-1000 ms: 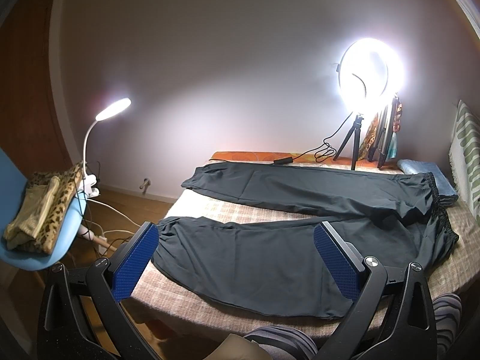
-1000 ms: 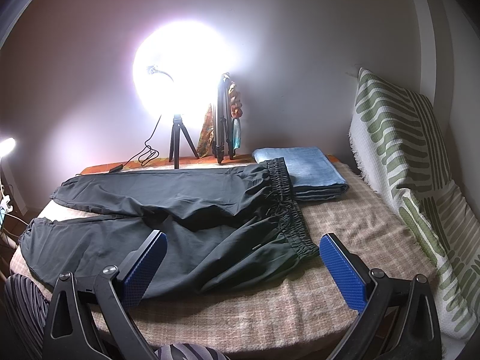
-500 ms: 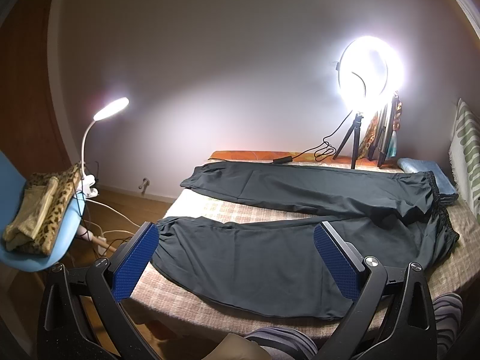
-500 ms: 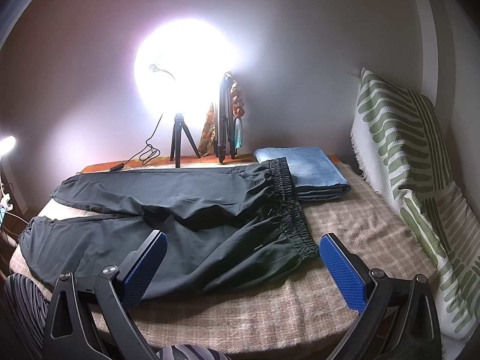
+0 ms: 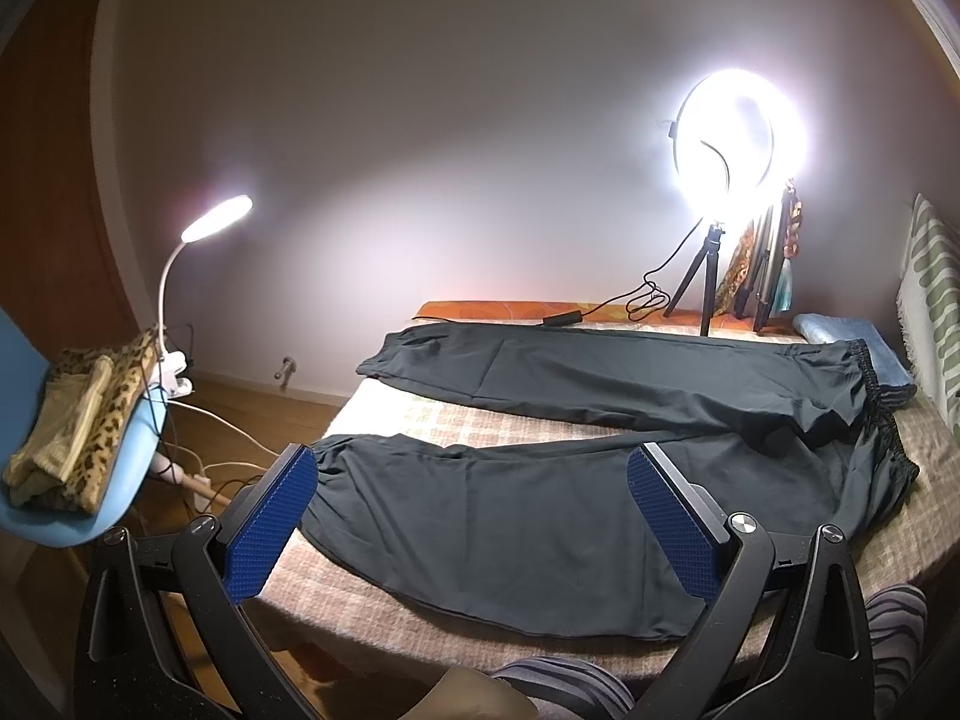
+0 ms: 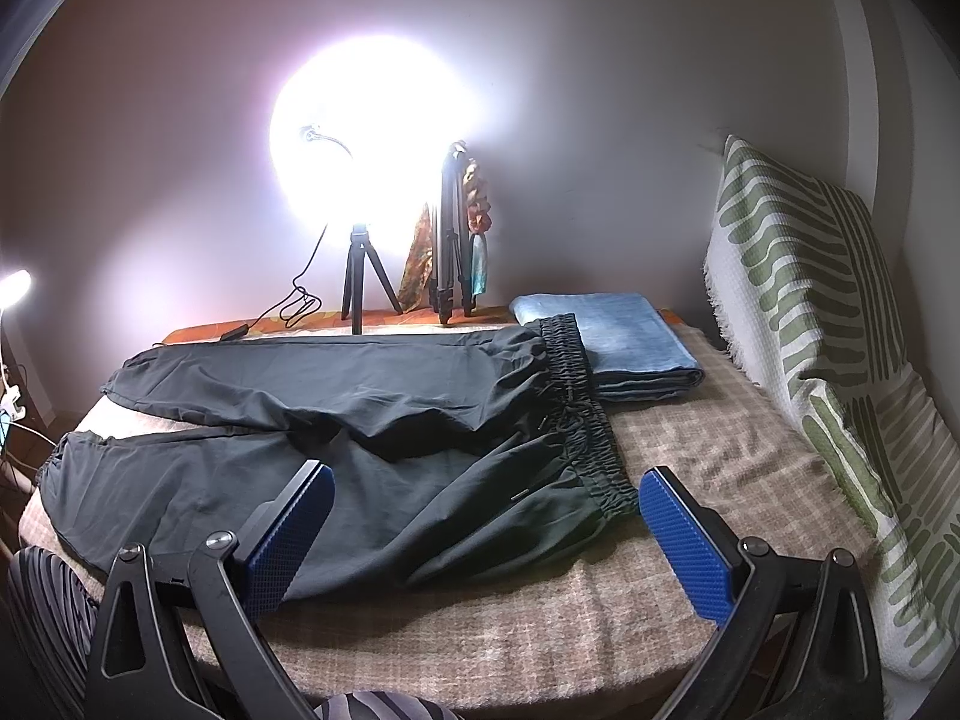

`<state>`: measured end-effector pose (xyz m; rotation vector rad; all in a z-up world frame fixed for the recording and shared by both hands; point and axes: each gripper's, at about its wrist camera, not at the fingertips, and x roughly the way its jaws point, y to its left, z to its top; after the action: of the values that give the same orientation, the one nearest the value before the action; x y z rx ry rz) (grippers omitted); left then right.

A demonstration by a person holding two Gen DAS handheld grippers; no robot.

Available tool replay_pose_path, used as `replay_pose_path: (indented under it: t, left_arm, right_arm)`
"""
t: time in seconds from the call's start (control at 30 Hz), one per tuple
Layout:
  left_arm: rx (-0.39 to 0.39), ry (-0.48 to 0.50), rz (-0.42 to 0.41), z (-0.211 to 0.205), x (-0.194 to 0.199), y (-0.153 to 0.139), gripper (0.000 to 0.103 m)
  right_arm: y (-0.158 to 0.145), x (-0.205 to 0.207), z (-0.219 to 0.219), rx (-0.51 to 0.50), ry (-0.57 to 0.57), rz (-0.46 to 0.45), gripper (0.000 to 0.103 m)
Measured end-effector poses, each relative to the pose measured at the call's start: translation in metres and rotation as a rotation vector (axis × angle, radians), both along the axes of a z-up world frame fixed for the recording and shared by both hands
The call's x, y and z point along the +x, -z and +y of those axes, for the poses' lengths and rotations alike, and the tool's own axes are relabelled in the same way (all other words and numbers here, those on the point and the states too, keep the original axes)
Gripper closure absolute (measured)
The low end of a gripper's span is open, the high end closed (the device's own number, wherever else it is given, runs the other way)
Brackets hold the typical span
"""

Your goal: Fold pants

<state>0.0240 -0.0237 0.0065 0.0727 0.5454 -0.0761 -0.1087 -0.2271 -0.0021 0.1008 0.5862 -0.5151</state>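
Barely anything has changed over the last second: both views drift only a touch, the ring lamp sitting slightly lower in frame, and the dark grey-green elasticated-waist pants (image 5: 540, 516) lie exactly as they did. That suggests the fold has not started and the person is still lining up a first grasp.

The pants are spread flat on the bed's beige checked blanket (image 6: 690, 462), the two legs splayed apart toward 9 o'clock and the gathered waistband (image 6: 585, 420) toward 3 o'clock in the left view.

The left tool (image 5: 471, 516) hovers above the near leg with its jaws spread wide and nothing between them. The right tool (image 6: 486, 519) hangs just short of the waistband, equally wide apart and empty.

Counted: one pair of pants with two legs; two tools, each with two blue textured pads (image 5: 273, 531); one folded light-blue cloth (image 6: 606, 336) at 12 o'clock of the waistband; one lit ring lamp on a tripod (image 5: 741, 132); one white gooseneck lamp (image 5: 216, 219); one blue chair (image 5: 90, 510) carrying leopard-print fabric; one green-and-white patterned cushion (image 6: 828, 330) at 3 o'clock.
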Motion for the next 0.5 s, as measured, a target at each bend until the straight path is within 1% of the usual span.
replay_pose_path:
  t: [0.37, 0.5]
  left_arm:
    - [0.014, -0.002, -0.001, 0.000, 0.006, 0.004, 0.000]
    - [0.008, 0.004, 0.009, 0.003, 0.011, 0.007, 0.000]
  right_arm:
    - [0.000, 0.011, -0.001, 0.001, -0.023, 0.000, 0.000]
    - [-0.001, 0.016, 0.000, 0.002, -0.037, 0.000, 0.000]
